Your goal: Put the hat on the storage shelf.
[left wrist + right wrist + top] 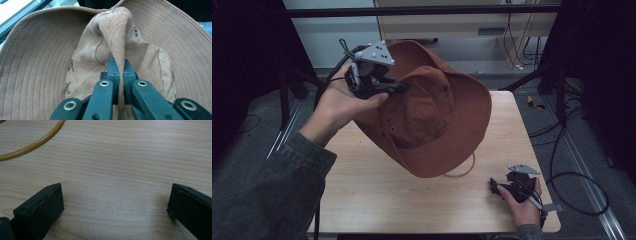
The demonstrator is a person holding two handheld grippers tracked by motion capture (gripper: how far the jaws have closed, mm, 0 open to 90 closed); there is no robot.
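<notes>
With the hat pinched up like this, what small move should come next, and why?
Probably lift the left gripper a little higher: its jaws pinch a fold of the hat, whose lower brim seems near the table, cord trailing.

Hat (432, 115) raised above table (377, 195) centre, left gripper (399, 87) at its ten o'clock, pinching the crown. Cord (462, 172) at hat's five o'clock. Right gripper (494, 186) at table's four o'clock, resting on it.
</notes>
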